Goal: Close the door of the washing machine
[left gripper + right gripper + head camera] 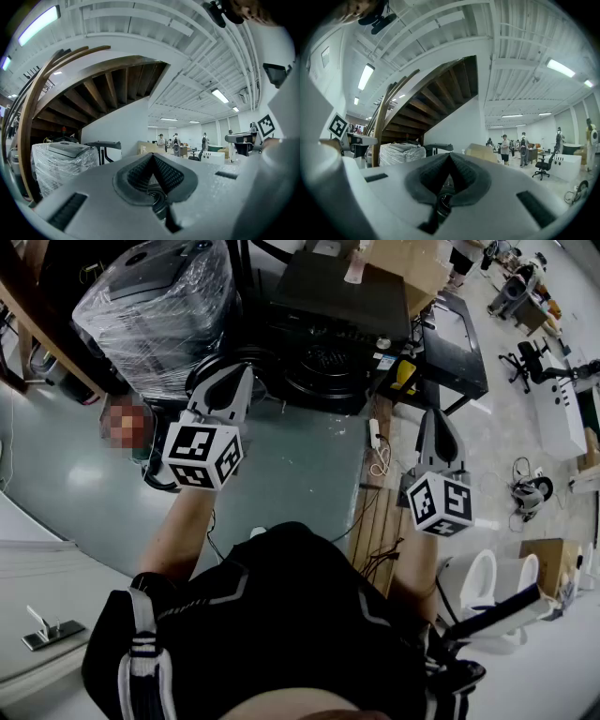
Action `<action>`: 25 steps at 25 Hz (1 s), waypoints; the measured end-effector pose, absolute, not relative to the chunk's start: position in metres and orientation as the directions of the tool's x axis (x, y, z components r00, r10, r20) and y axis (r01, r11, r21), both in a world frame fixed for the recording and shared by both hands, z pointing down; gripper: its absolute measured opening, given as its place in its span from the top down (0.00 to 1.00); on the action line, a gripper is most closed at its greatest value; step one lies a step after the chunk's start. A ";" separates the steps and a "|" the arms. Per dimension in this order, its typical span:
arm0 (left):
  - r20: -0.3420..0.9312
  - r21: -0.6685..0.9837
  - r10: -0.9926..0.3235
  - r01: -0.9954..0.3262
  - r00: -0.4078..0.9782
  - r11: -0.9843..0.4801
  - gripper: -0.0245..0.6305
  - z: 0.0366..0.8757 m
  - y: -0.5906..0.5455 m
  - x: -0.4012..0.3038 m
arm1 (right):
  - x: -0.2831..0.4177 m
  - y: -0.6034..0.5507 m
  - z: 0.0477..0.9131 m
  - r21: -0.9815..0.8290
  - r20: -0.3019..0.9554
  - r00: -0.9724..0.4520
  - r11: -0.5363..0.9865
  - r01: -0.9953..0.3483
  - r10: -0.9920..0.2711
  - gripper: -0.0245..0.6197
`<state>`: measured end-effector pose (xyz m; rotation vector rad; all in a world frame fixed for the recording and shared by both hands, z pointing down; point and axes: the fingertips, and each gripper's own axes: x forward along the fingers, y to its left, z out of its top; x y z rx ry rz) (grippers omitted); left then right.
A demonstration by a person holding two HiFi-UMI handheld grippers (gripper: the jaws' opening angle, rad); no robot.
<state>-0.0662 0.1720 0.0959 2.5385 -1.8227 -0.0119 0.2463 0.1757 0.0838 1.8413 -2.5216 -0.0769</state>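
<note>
Black washing machine [328, 334] top-centre in head view, drum opening [323, 360] dark with contents unreadable, round door [262, 379] swung open leftward beside the left gripper [236, 373], wrapped machine [155, 306] just left, bare floor [300, 465] in front, right gripper [433, 416] apart, both grippers' fingers together, empty.

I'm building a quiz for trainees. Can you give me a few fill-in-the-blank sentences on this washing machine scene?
1. The door of the washing machine stands ____.
2. The jaws of the left gripper and the right gripper are ____, with nothing between them.
3. The neighbouring machine, at its left in the head view, is wrapped in clear ____.
Missing words: open; shut; plastic.
</note>
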 end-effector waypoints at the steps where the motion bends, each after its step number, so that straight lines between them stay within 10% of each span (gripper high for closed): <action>1: 0.005 0.017 -0.948 -0.948 0.319 -0.319 0.96 0.096 0.173 -0.066 | 0.247 0.176 0.083 0.051 -0.015 -0.304 0.303 -0.952 -0.952 0.96; 25: -0.015 0.165 -0.893 -0.880 0.450 -0.446 0.96 0.096 0.184 -0.092 | 0.212 0.171 0.087 -0.002 -0.016 -0.322 0.322 -0.947 -0.947 0.95</action>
